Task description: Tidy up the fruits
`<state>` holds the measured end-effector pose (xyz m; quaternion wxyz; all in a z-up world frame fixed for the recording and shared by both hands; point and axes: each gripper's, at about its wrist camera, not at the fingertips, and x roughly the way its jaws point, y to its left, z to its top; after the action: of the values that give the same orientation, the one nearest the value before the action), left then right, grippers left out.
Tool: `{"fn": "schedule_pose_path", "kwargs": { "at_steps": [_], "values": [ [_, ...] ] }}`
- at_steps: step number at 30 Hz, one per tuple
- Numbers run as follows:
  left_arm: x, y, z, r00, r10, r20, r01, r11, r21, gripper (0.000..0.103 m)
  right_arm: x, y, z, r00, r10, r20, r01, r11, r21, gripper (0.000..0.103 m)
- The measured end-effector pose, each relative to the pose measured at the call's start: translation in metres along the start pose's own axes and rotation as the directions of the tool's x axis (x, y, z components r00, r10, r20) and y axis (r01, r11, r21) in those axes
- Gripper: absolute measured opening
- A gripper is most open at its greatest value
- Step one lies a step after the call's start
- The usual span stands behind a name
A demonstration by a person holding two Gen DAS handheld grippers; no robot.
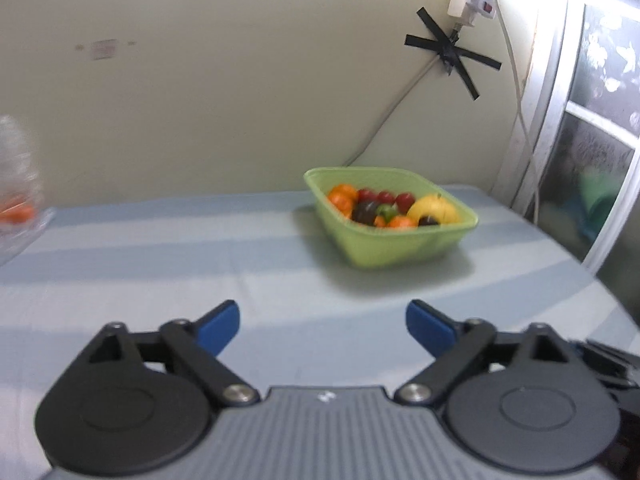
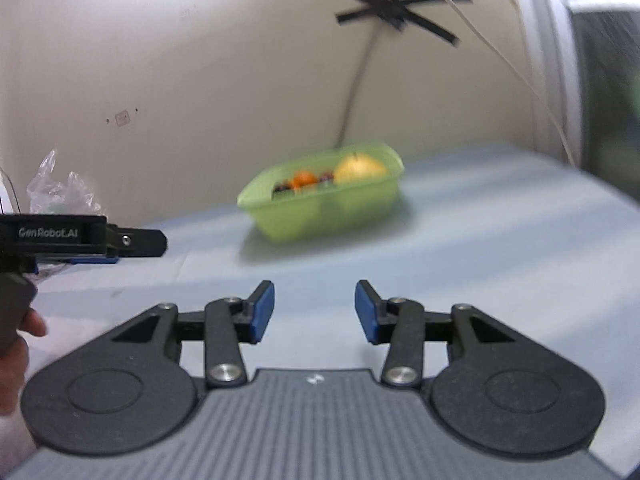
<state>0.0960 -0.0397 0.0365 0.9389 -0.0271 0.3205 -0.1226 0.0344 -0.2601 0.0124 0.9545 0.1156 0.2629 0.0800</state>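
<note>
Pale cream wall (image 1: pixel 208 92) backs a tabletop (image 1: pixel 160 264) covered in a light blue striped cloth. Black tape (image 1: pixel 452 50) crossed in a star shape holds a white cable (image 1: pixel 384 120) against the wall, above and behind a green tub (image 1: pixel 396 240) that stands on the cloth. The tub holds the fruits (image 1: pixel 384 208): orange ones along its left side, small red ones toward the back, dark purple ones in the middle, and a large yellow one on its right. Well to the left of the tub, at the frame edge, lies crumpled clear plastic (image 1: pixel 16 184) with something orange inside it; the blur hides what it is.

Left tongs (image 1: pixel 322 326) stand released, their blue pads wide apart with nothing between them, on the near side of the tub and clear of it. Right tongs (image 2: pixel 314 312) are also released, pads parted less widely and empty, likewise short of the tub (image 2: pixel 324 204). From the right wrist view, the left tongs (image 2: pixel 132 246) show side-on to the left of the tub, with a hand (image 2: pixel 16 352) below them.
</note>
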Motion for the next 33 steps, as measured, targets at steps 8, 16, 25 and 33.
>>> {"fn": "schedule_pose_path", "kwargs": {
  "at_steps": [8, 16, 25, 33],
  "values": [
    [-0.041, -0.022, -0.054, 0.991, 0.103, -0.083, -0.103, 0.995, 0.001, 0.103, -0.048, 0.02, -0.046, 0.999, -0.036, -0.02, 0.039, 0.988, 0.146, 0.055],
    [-0.073, -0.02, -0.092, 0.978, 0.201, -0.057, -0.203, 0.979, -0.025, 0.103, -0.078, 0.031, -0.066, 1.0, -0.026, -0.013, 0.027, 0.988, 0.15, 0.06],
    [-0.087, -0.016, -0.1, 0.97, 0.239, -0.038, -0.241, 0.969, -0.046, 0.103, -0.087, 0.036, -0.069, 1.0, -0.004, -0.015, 0.006, 0.99, 0.142, 0.064],
    [-0.089, -0.021, -0.1, 0.966, 0.258, -0.007, -0.258, 0.966, -0.016, 0.103, -0.088, 0.038, -0.069, 1.0, -0.019, -0.006, 0.02, 0.989, 0.146, 0.065]
  ]
}}
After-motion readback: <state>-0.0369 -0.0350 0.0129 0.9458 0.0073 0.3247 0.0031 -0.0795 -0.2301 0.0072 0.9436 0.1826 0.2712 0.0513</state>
